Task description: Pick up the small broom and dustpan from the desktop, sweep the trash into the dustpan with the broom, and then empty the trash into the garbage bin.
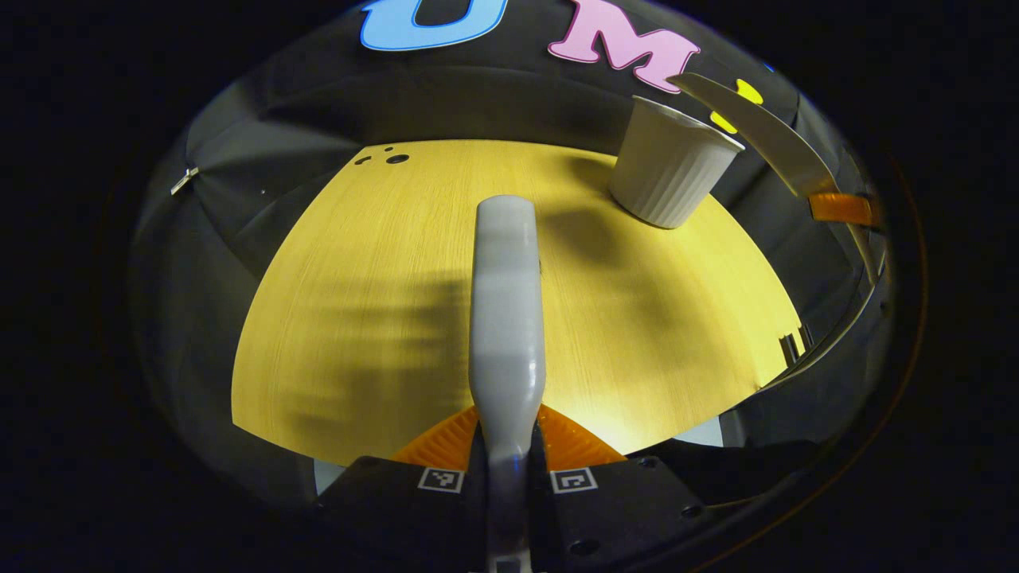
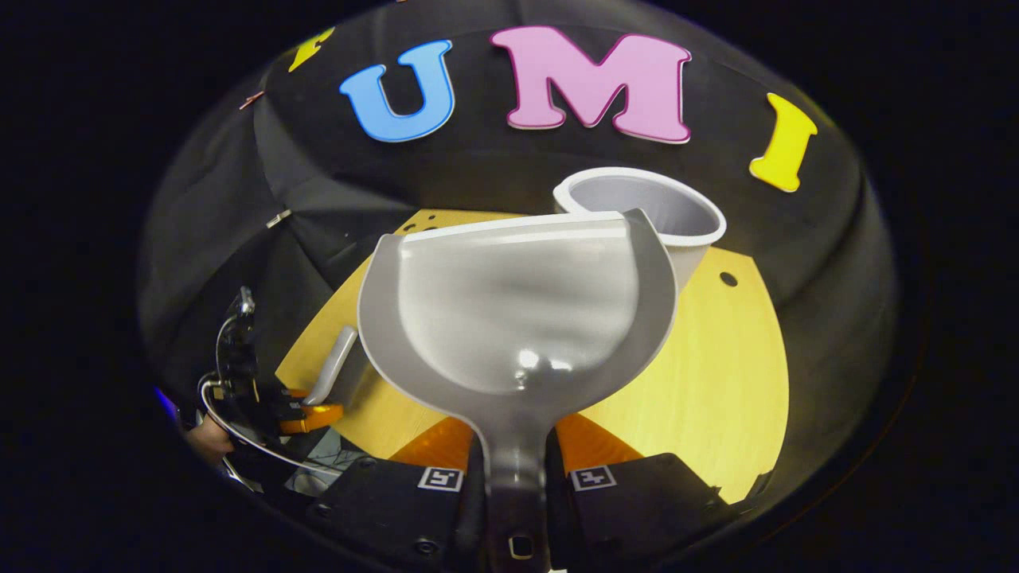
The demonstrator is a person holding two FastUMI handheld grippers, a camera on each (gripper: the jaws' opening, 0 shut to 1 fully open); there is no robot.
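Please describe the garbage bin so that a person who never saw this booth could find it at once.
Look at the yellow wooden desktop and follow it to its far edge, by the black cloth wall. There stands the garbage bin, a pale, ribbed, cup-shaped container, open at the top. In the right gripper view it rises just behind the grey dustpan, which is shallow and flat.

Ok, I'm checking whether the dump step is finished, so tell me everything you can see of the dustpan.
The dustpan is pale grey, smooth and glossy like plastic: a shallow scoop with a raised curved rim, a straight front lip and a short handle. The right gripper holds the handle between its jaws. The pan is lifted off the yellow desktop, its hollow facing the camera, lip toward the white garbage bin just behind. No trash shows in it.
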